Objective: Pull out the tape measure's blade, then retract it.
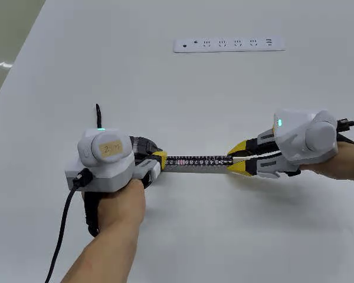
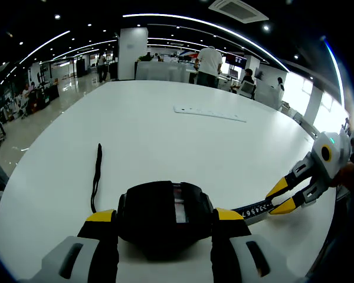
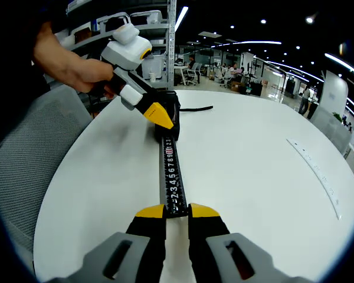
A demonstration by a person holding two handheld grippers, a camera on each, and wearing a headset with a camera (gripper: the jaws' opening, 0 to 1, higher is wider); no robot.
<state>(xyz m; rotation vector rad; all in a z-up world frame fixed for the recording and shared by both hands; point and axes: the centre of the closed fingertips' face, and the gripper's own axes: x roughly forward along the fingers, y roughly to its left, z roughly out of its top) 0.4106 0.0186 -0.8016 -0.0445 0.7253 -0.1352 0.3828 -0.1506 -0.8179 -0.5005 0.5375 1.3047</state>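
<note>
L hand-held gripper [image 2: 165, 219] clamps case [image 1: 143, 146], R hand-held gripper [image 3: 177, 213] pinches blade [image 3: 172, 174] tip; blade lies straight btwn them on table [image 1: 165, 88].

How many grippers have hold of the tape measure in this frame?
2. The left gripper clamps the black case between its jaws; the right gripper pinches the end of the pulled-out blade.

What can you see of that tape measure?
The tape measure has a black case, gripped on both sides by the left hand-held gripper. Its black blade with pale numerals is pulled out, running straight to the right hand-held gripper, which pinches its end. A black strap trails from the case across the white table.
</note>
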